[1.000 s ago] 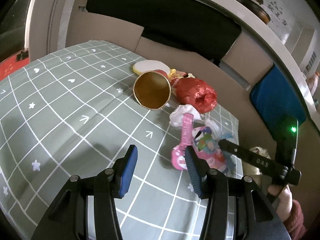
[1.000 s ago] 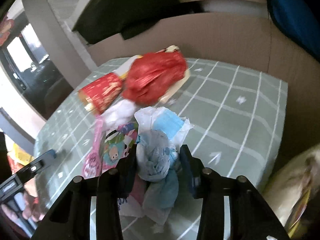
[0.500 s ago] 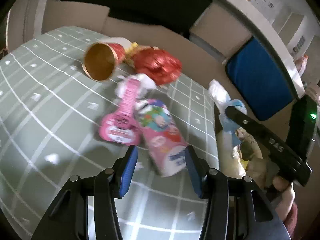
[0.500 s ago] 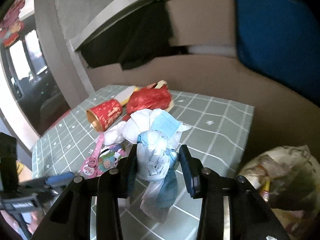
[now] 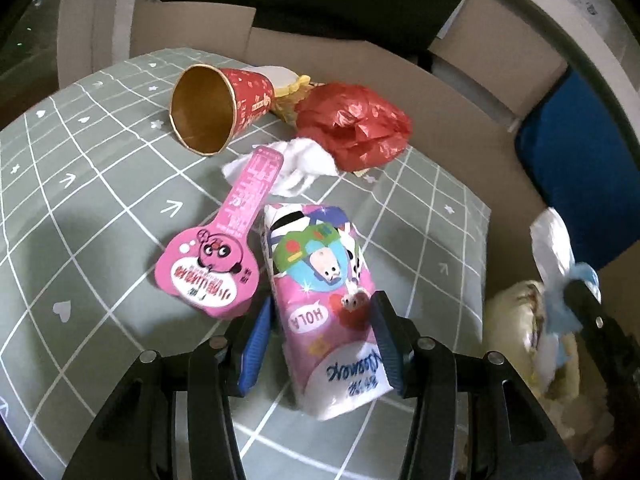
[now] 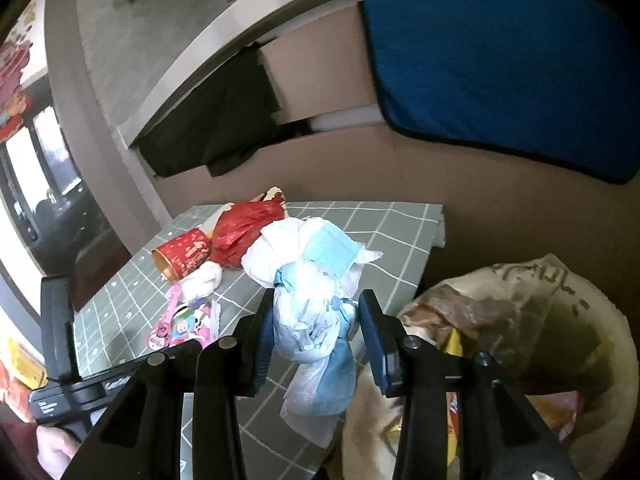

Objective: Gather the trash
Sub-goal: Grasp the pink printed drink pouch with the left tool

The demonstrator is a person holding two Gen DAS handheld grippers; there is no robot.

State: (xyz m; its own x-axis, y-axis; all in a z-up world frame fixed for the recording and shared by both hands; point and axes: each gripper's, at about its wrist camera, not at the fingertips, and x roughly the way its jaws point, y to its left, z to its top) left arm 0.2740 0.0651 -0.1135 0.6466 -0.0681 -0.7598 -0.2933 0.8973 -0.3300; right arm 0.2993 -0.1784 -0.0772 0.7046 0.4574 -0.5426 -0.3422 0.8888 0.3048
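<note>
Tissue pack (image 5: 326,300) between left claw (image 5: 320,344) pads, untouched.

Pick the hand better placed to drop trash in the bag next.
Right. The right gripper already clamps the blue-white tissue-and-mask wad beside the open trash bag; the left gripper only straddles the pink tissue pack.

Left gripper (image 5: 322,330) agape, right gripper (image 6: 316,326) clamped

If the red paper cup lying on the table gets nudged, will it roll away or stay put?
The cup lies on its side, so it would likely roll, curving because it tapers. It looks empty and thin, so probably light and easy to crush. The red bag beside it might stop it.
</note>
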